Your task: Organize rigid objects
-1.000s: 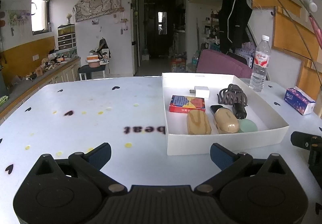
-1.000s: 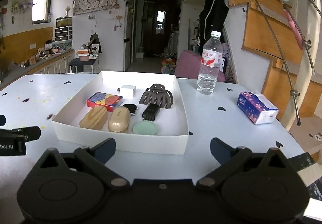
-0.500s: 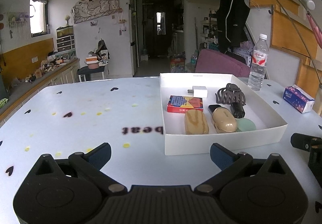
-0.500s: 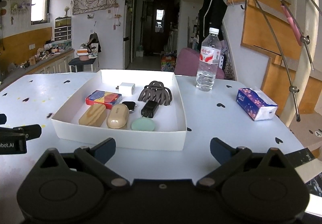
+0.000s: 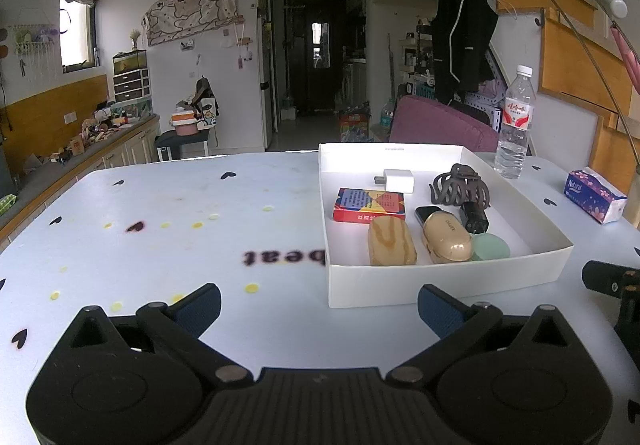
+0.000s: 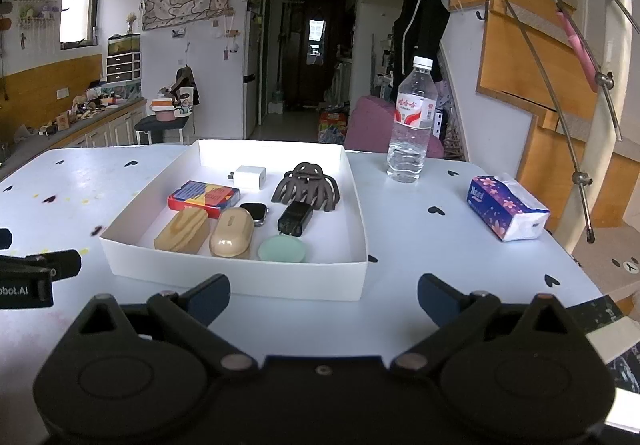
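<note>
Over the last second we have drawn both claws slightly back and up from the white box (image 6: 240,277); its near wall sits lower and a little smaller in both views than it did. Nothing inside it has shifted. Our left claw (image 5: 318,307) is released and empty, its blue pads spread wide above the counter (image 5: 168,245). Our right claw (image 6: 324,297) is likewise released and holds nothing. We read this retreat as the close of a placing step: all the small items lie in the box, and we see no loose piece left on the counter within reach.

Along the near wall lie a wooden block (image 6: 182,231), a tan case (image 6: 232,233) and a pale green disc (image 6: 282,249). Behind them sit a small dark watch-like item (image 6: 255,211), a black gadget (image 6: 295,217), a red and blue card box (image 6: 204,197), a brown hair claw clip (image 6: 306,185) and a white charger plug (image 6: 251,177).

The left claw's body, seen from the right wrist, bears white letters ending "bot.AI". On the counter, upside down from the left wrist, we read "beat" (image 5: 284,256). The tan case carries a short word, too small for us to be sure of. Beyond the box, the tissue pack (image 6: 506,207) says "Natural", and the water bottle (image 6: 412,125) has a red and white label with Chinese characters.
</note>
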Motion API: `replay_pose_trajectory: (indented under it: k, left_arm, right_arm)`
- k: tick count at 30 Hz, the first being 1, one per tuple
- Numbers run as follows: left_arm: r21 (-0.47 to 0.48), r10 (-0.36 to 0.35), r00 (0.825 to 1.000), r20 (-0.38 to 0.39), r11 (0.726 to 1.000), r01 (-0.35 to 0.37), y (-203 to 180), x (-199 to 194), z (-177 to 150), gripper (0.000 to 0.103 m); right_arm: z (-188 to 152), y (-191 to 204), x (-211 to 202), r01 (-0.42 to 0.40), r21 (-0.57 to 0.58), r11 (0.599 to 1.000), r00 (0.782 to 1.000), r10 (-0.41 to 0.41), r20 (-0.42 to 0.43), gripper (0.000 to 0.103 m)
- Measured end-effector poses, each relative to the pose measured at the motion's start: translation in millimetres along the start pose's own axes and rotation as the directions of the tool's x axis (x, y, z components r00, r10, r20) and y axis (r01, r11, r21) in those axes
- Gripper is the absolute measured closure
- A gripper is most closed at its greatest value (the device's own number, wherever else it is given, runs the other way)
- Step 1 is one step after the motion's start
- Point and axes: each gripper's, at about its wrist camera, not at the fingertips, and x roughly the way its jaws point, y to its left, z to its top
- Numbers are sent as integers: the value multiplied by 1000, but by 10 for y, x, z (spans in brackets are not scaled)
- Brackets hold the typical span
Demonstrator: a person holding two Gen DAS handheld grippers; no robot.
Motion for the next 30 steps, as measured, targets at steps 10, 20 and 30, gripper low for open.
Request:
replay_pose_trajectory:
  k: [10, 20, 30]
  left_arm:
    - [0, -1, 1000, 0, 1000, 1, 1, 1, 2, 0]
    - [0, 0, 1000, 0, 1000, 0, 4, -1, 4, 0]
    - [1, -1, 1000, 1, 1000, 1, 6, -3, 4, 0]
  right_arm:
    - [5, -16, 2, 2, 0, 1000, 1000, -2, 1, 2]
    - [3, -13, 0, 2, 0, 1000, 1000, -2, 1, 2]
    - [15, -35, 2, 4, 2, 1000, 1000, -4, 3, 2]
